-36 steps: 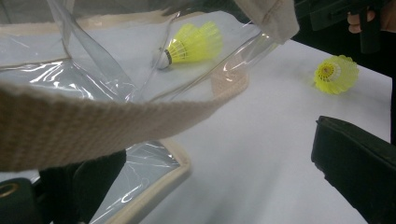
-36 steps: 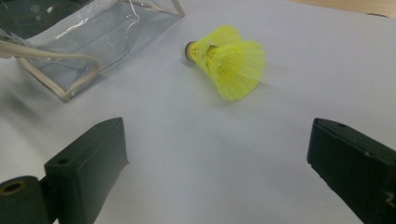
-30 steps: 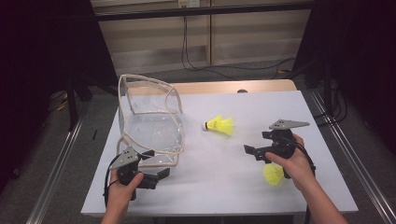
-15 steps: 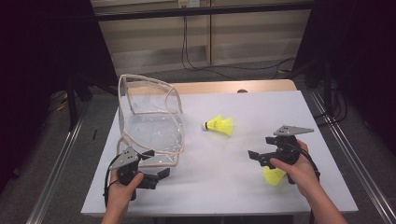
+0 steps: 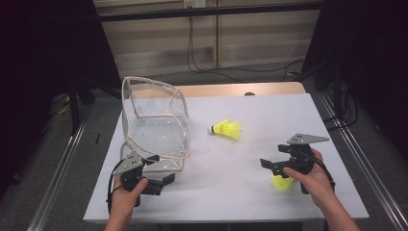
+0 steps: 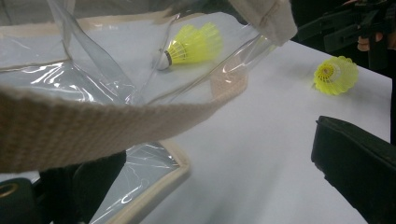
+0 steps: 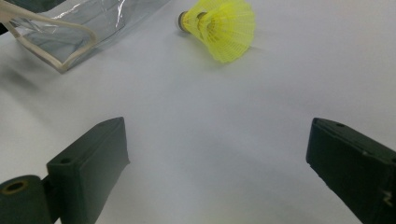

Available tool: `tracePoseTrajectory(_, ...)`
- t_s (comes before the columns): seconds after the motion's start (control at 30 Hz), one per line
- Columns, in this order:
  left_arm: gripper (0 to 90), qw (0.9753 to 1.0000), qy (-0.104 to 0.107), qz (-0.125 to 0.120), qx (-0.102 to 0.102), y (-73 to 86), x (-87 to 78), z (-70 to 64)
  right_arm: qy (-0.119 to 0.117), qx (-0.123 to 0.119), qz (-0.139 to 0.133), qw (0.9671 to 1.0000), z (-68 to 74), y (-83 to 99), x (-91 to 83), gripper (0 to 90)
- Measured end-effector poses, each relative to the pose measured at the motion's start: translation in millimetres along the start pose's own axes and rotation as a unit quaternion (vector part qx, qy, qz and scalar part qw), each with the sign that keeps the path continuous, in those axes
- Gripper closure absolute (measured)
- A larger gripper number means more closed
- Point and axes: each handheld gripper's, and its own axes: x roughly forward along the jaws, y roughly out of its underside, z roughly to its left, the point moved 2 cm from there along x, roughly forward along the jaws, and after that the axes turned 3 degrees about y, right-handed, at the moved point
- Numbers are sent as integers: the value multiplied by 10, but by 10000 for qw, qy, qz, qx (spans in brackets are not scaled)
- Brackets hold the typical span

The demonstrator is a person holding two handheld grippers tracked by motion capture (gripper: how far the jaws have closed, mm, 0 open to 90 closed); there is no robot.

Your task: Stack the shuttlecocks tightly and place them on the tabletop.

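Observation:
A clear plastic bag (image 5: 155, 126) with beige webbing trim stands open at the table's left. One yellow shuttlecock (image 5: 227, 129) lies mid-table, right of the bag. Another shuttlecock (image 5: 281, 183) lies near the front right, partly under the person's right hand. My left gripper (image 5: 161, 169) is open at the bag's front corner. In the left gripper view the bag's strap (image 6: 116, 123) crosses in front of the left jaw of my left gripper (image 6: 210, 186). My right gripper (image 5: 273, 157) is open and points left toward the mid-table shuttlecock (image 7: 222, 28), with bare table between the jaws of this right gripper (image 7: 215, 177).
The white tabletop (image 5: 269, 110) ends in a wooden strip at the back. Metal rails run along both sides on the floor. The left gripper view has the near shuttlecock (image 6: 335, 74) and the right gripper (image 6: 359, 28) across the table.
The right hand and its gripper have drawn back toward the front right, partly covering the near shuttlecock. The left gripper and bag have stayed put.

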Motion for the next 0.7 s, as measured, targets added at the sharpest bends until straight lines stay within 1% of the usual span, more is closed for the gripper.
tracePoseTrajectory(0.17, 33, 10000, -8, 21, 9, 2, 4, -4, 6, 23, 8, 10000, -25, 44, -20, 57)
tracePoseTrajectory(0.3, 33, 10000, -5, 18, 8, 2, 4, -2, 11, -12, -4, 10000, -38, 66, -40, 58)
tracePoseTrajectory(0.43, 33, 10000, 7, 20, 5, 2, 7, -8, 27, 21, 1, 10000, -47, 94, -58, 58)
tracePoseTrajectory(0.7, 33, 10000, -20, 14, 7, 1, 6, -9, 40, -19, 18, 10000, -65, 144, -83, 59)
